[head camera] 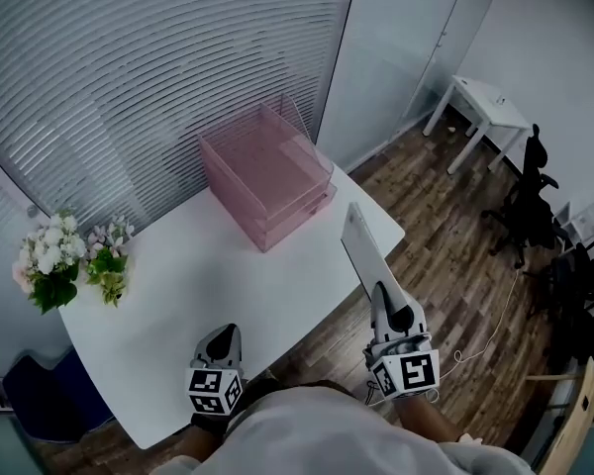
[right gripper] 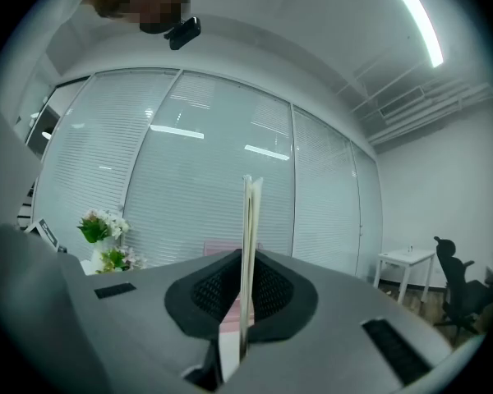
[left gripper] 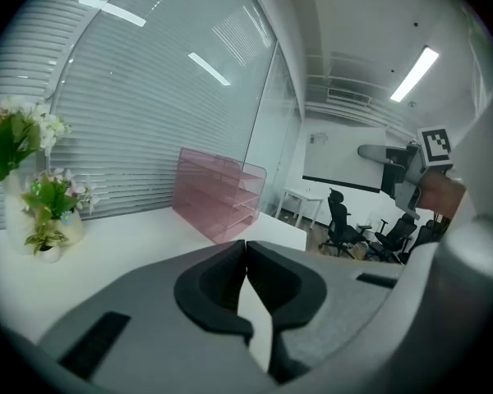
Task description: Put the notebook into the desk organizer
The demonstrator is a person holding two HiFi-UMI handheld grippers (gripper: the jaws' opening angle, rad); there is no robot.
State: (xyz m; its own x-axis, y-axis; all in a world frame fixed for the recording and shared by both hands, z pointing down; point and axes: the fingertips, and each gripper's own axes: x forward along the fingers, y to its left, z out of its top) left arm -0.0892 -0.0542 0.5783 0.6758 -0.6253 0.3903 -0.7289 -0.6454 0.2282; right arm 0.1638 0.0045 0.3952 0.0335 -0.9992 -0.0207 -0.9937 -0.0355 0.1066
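Note:
The pink tiered desk organizer stands at the far right end of the white table, its open side facing the table's middle. My right gripper hovers off the table's right front edge, shut on the thin notebook, which stands edge-on and points toward the organizer. In the right gripper view the notebook rises upright between the jaws, with the organizer partly hidden behind it. My left gripper is shut and empty over the table's front edge. From the left gripper view the organizer lies ahead.
Two flower pots stand at the table's left end. Window blinds run behind the table. Across the wooden floor to the right are a small white side table and black office chairs. A wooden chair sits near right.

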